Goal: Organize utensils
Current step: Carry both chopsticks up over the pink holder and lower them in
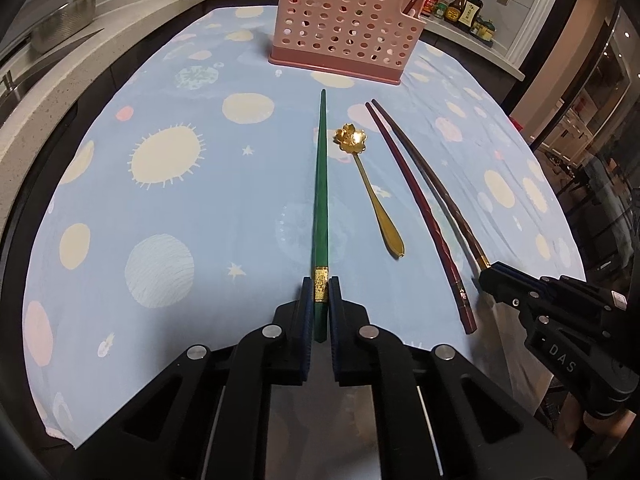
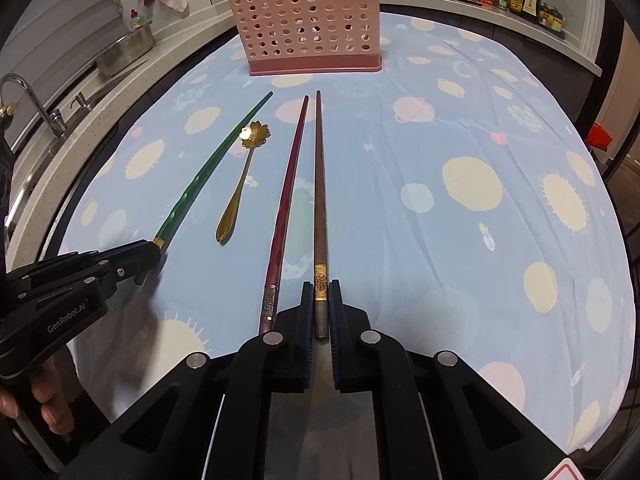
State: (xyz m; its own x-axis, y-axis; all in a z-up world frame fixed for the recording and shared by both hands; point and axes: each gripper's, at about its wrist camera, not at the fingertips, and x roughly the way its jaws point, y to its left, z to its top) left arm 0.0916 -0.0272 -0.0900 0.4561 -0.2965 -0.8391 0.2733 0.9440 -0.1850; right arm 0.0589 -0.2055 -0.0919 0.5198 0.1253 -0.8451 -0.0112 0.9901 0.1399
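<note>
Kitchen table with a thin blue planet-print cloth (image 1: 192,216) and a pink perforated plastic caddy (image 1: 344,20) at the far end. Left gripper (image 1: 320,292) is clamped on the green chopstick (image 1: 321,184) right at its gold band; right gripper (image 2: 320,296) is pinched on the brown chopstick (image 2: 319,184) the same way. I'd lift both level, since long slick tapered sticks pivot easily, then drop them tip-down. Red chopstick (image 2: 286,200) and flower-bowled gold spoon (image 2: 240,184) lie between.

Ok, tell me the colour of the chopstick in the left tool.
Green chopstick with a gold band, clearest in the left wrist view.
</note>
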